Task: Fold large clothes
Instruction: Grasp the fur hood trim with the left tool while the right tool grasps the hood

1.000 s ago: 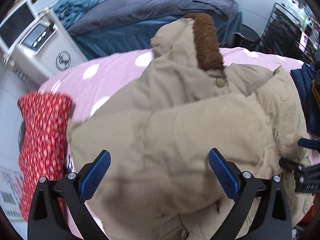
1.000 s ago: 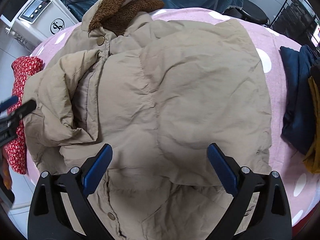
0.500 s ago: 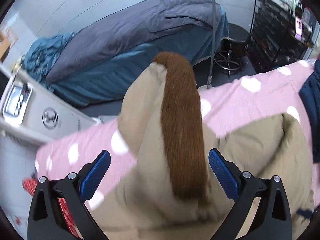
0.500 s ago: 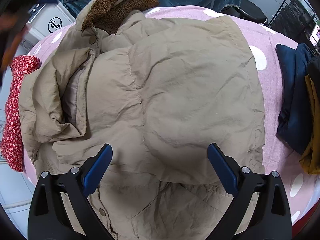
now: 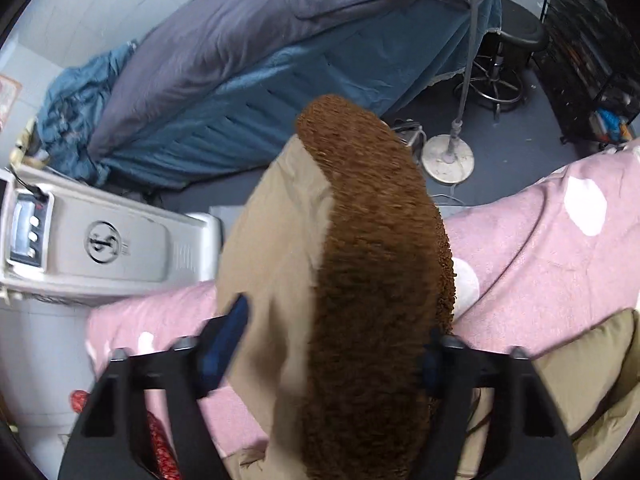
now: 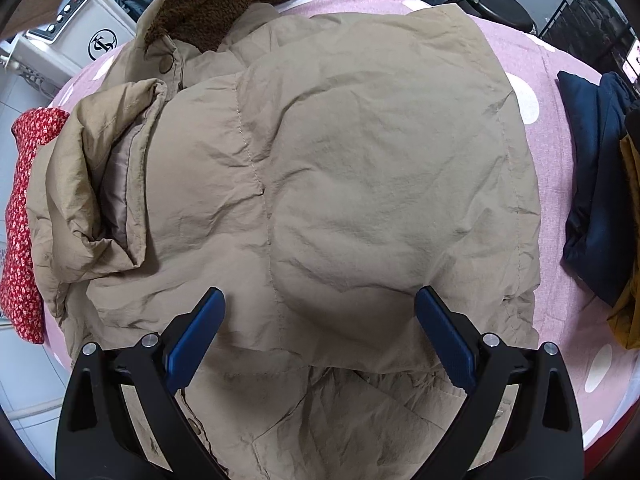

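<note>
A beige padded coat (image 6: 360,160) lies spread over the pink dotted bed cover (image 6: 552,92), its brown fleece-lined hood (image 6: 216,4) at the far left end. In the left wrist view that hood (image 5: 360,280) fills the middle. My left gripper (image 5: 328,344) is closing on it, one blue pad against the beige outer side and the other at the fleece edge, half hidden. My right gripper (image 6: 318,336) hangs open just above the coat's lower back, nothing between its pads.
A red floral garment (image 6: 20,208) lies at the bed's left edge, navy (image 6: 596,200) and mustard (image 6: 632,184) clothes at its right. Beyond the bed stand a white appliance (image 5: 112,240), a lamp base (image 5: 448,158), a stool (image 5: 504,40) and a wire rack (image 5: 592,40).
My left gripper travelled from over the coat's body to the hood and its jaws narrowed around it. The right gripper stayed in place, open.
</note>
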Motion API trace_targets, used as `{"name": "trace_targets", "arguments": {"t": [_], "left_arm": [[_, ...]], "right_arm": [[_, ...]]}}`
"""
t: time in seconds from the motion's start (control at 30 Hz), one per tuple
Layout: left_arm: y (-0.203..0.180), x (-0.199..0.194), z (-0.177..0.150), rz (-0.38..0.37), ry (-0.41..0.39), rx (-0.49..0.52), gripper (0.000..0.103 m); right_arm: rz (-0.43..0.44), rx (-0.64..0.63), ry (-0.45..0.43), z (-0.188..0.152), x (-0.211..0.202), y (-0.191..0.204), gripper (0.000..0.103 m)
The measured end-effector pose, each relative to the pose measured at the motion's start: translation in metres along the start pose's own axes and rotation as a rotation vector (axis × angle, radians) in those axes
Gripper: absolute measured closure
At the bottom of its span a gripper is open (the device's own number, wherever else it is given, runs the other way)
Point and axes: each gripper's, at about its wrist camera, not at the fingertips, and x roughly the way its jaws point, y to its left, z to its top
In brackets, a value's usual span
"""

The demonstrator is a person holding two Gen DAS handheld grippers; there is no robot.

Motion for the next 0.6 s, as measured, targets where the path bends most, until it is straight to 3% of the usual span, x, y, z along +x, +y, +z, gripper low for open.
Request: {"name": "trace_targets", "arguments": {"t": [0.1, 0.2, 0.3, 0.47, 0.6], "left_arm": [[0.010, -0.005, -0.008, -0.046, -0.022, -0.002, 0.073], [0.018, -0.025, -0.025, -0.077, -0.108, 0.008, 0.080], [0.035, -0.050, -0.052, -0.124, -0.182, -0.016, 0.083], [0.067, -0.100, -0.126, -0.216, -0.268, -0.031, 0.084], [0.090, -0.117, -0.197, -0.288, -0.253, -0.110, 0.084]], "right_arm": [[-0.006, -0.012, 0.004, 0.000, 0.003, 0.002, 0.008], [-0.006, -0.013, 0.007, 0.002, 0.005, 0.003, 0.008], [0.007, -0.001, -0.006, 0.004, 0.001, 0.002, 0.008], [0.038, 0.048, -0.051, 0.012, -0.017, -0.008, 0.008], [0.105, 0.146, -0.139, 0.024, -0.040, -0.024, 0.008]]}}
